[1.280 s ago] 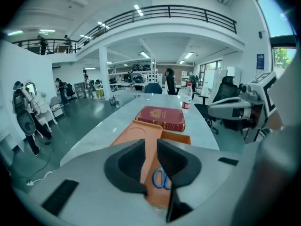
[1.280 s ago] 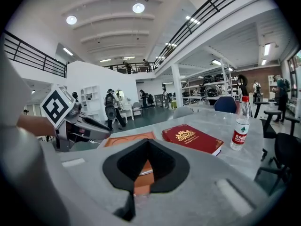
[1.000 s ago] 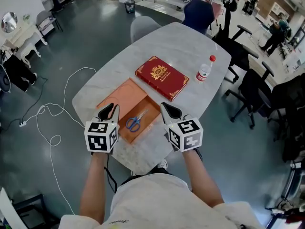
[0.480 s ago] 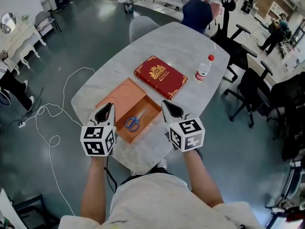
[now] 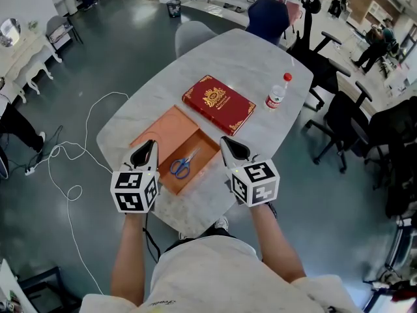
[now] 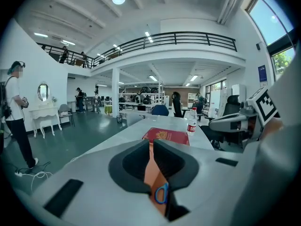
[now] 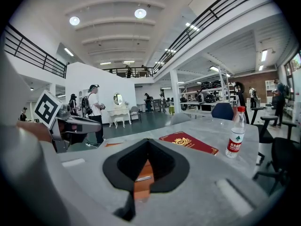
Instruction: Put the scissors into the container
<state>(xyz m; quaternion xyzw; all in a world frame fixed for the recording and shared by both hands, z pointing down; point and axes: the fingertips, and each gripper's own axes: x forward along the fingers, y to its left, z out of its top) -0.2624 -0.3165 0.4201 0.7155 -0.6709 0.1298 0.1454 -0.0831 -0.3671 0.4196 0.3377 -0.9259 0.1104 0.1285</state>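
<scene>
Scissors (image 5: 182, 165) in the box (image 5: 207, 150)
Left gripper (image 5: 144, 151) and right gripper (image 5: 233, 147) flank it — both pinched closed, empty.

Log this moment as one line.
scissors: in box | left gripper: shut, empty, beside box | right gripper: shut, empty, beside box | task: looks done

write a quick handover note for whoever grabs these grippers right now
Left gripper: jaws shut, empty, held at the container's left.
Right gripper: jaws shut, empty, held at the container's right.
Scissors: lying flat inside the open orange container, at the near end of the table.
Done: scissors are in the container.
Left: nothing that shows.
</scene>
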